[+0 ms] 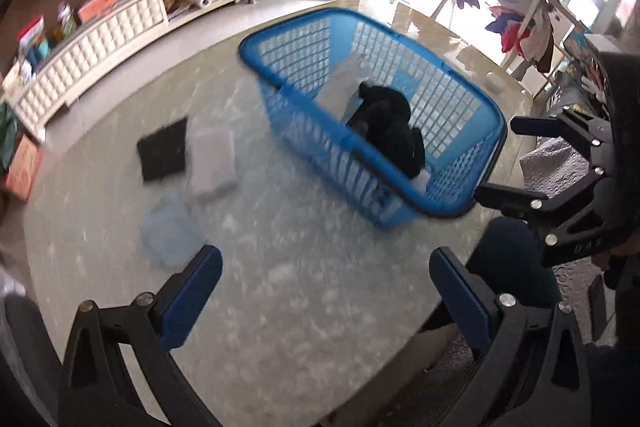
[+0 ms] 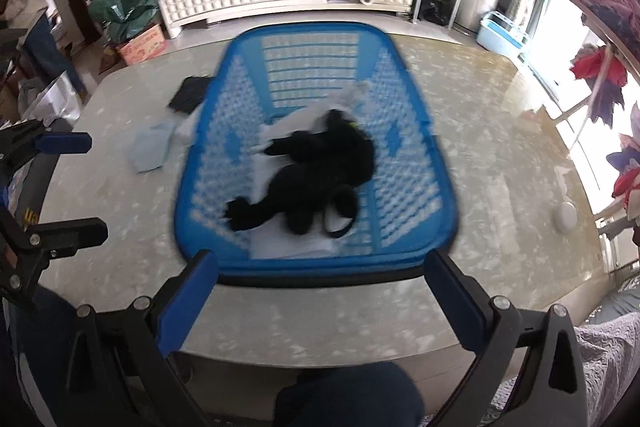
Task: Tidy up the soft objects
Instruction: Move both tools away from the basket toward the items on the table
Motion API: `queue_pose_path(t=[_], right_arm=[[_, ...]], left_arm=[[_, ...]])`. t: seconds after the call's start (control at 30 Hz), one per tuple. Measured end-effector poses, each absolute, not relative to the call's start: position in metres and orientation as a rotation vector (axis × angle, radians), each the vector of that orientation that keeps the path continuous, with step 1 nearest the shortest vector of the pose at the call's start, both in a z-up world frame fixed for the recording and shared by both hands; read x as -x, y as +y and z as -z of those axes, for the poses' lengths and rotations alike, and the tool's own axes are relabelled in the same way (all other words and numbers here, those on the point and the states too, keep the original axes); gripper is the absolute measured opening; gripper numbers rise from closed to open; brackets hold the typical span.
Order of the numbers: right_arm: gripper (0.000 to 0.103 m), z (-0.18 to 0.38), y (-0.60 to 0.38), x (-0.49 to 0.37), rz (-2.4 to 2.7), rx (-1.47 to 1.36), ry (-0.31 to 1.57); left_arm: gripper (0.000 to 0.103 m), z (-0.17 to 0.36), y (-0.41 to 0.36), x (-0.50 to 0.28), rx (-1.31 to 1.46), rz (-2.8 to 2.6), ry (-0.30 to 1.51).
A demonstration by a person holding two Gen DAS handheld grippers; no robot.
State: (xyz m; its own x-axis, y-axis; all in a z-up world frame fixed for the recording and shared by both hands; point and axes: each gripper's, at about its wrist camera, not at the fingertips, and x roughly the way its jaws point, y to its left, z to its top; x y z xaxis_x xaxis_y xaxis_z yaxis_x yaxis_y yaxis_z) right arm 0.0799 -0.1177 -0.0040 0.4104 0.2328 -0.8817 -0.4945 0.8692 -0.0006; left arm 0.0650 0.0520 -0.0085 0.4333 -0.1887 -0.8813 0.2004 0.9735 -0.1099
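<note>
Left gripper: its blue-padded jaws are standing wide apart with nothing between them, only bare marble table showing beneath.
Right gripper: its jaws are also gaping wide and holding nothing; the near rim of the blue basket is lying just ahead of its fingertips, not touching either pad as far as I can tell.
Basket contents: a black garment is sprawling on top of some white cloth, straight ahead of the right gripper and up to the right of the left one.
Sorted pieces: ahead and to the left of the left gripper, three flat folded items are sitting close together on the table: a black folded square, a white folded piece just beside it, and a pale blue folded piece nearest the left finger.
Progress: three pieces are looking done; the black garment and the white cloth are still waiting in the basket, so I judge the job roughly half finished.
Next need: one gripper is probably going to have to reach into the basket for the black garment.
</note>
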Motion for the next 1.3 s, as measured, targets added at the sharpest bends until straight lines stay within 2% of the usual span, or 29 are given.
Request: queue_pose_path(t=[0.3, 0.53, 0.73, 0.87, 1.0, 1.3], right_arm=[[0.103, 0.005, -0.052, -0.054, -0.562, 0.337, 1.034], [0.103, 0.008, -0.002, -0.057, -0.626, 0.361, 1.013], [0.103, 0.017, 0.045, -0.076, -0.680, 0.388, 1.013], [0.097, 0.030, 0.077, -0.086, -0.730, 0.407, 1.024], [0.097, 0.044, 0.104, -0.097, -0.755, 0.418, 1.053], [0.095, 0.077, 0.133, -0.133, -0.743, 0.358, 1.141]], left_arm=[[0.103, 0.014, 0.101, -0.018, 0.011, 0.134, 1.087], [0.103, 0.023, 0.143, -0.011, 0.052, 0.060, 1.084], [0.103, 0.035, 0.178, -0.022, 0.069, -0.012, 1.085], [0.103, 0.047, 0.200, -0.034, 0.101, -0.040, 1.101], [0.103, 0.060, 0.224, -0.046, 0.124, -0.071, 1.123], [0.103, 0.092, 0.241, -0.083, 0.131, -0.039, 1.182]])
